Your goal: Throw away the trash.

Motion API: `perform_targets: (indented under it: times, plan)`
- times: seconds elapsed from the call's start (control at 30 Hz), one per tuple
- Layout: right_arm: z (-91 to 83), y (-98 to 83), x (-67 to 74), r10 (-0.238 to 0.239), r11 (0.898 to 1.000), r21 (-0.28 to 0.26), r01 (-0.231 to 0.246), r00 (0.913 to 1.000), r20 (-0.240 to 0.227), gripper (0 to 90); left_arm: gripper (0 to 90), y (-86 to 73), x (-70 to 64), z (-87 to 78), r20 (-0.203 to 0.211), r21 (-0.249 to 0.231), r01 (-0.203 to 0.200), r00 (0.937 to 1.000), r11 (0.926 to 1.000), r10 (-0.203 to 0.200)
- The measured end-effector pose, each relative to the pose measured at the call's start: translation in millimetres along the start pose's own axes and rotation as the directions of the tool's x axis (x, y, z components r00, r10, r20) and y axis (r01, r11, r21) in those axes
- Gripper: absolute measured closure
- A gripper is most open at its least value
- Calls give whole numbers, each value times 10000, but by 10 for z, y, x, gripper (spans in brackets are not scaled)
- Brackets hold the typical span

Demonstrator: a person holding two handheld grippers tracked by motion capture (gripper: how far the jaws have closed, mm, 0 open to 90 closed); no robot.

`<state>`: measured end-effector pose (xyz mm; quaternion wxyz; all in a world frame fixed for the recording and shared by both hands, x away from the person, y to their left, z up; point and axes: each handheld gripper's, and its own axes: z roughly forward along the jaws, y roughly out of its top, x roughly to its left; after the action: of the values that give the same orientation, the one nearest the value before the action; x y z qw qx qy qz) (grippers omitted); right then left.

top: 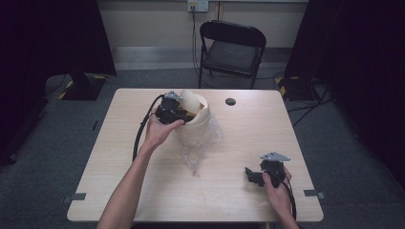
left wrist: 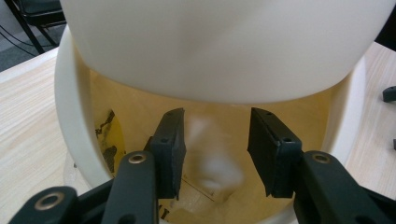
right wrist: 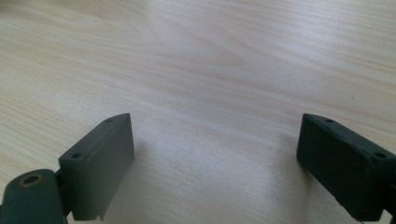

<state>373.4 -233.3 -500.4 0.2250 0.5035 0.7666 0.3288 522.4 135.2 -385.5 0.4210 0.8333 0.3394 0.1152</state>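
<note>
At frame centre, I held the left gripper [top: 184,113] part-open, empty, inside the bin [top: 203,120]; right gripper [top: 253,175] wide open, empty, lower right.

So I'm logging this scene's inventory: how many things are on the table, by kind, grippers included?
Cream bin: 1
Clear plastic bag: 1
Grippers: 2 (left gripper, right gripper)
Total: 4
</note>
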Motion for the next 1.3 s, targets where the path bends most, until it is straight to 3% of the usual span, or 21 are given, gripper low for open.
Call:
perform_targets:
  times: [0.23, 0.37, 0.43, 0.63, 0.83, 1.3]
  plan:
    - [0, 0, 0, 4, 10000, 2, -4, 10000, 5, 103, 507, 9, -16, 4, -180, 15, -76, 9998, 10000, 77]
    - [1, 0, 0, 6, 10000, -2, -6, 10000, -5, 103, 455, 0, -1, -19, -189, -137, 155, 9997, 9998, -158]
    - [1, 0, 0, 4, 10000, -5, -4, 10000, -9, 103, 455, -6, 13, -37, -8, -205, 256, 9997, 9995, -257]
    - [1, 0, 0, 3, 10000, -4, -3, 10000, -10, 103, 454, -5, -11, -87, -117, -337, 180, 9998, 9993, -184]
    - [1, 0, -1, -8, 10000, -8, 8, 10000, -5, 103, 496, -14, -5, -193, -113, -450, 212, 9997, 9988, -217]
    - [1, 0, 0, 9, 10000, -1, -9, 10000, -5, 103, 416, -122, 24, -457, -152, -1124, 356, 9992, 9930, -375]
